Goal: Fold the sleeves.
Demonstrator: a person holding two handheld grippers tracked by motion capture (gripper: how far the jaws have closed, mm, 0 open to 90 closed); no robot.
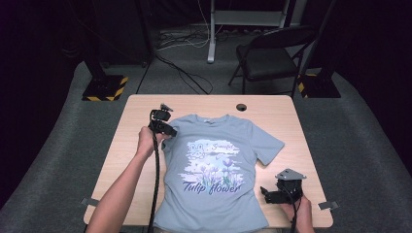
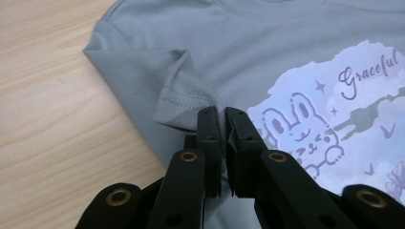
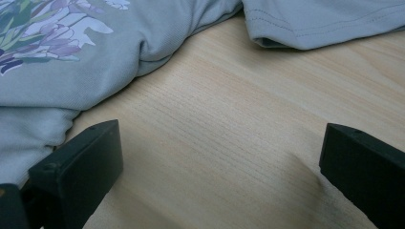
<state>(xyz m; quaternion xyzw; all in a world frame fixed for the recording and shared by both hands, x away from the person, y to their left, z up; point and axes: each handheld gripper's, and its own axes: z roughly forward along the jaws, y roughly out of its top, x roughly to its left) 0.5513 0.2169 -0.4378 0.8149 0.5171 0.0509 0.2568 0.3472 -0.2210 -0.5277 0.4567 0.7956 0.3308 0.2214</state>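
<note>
Table (image 1: 136, 111): pale wood, rectangular, with a small round hole (image 1: 241, 107) near its far edge.
Shirt (image 1: 214, 194): grey-blue T-shirt lying face up in the middle of the table, collar toward the far edge, hem hanging over the near edge; the print shows a rabbit, tulips and the words "Tulip flower".
Sleeves: the one on the right lies spread flat; the one on the left is folded in over the chest (its stitched hem stands up in a small ridge).
Left gripper (image 1: 163, 127): at the shirt's left shoulder, jaws closed tight on the folded sleeve's fabric (image 2: 186, 102), just beside the printed rabbit.
Right gripper (image 1: 278, 193): low over bare wood just right of the shirt's lower side, jaws wide apart, holding nothing.
</note>
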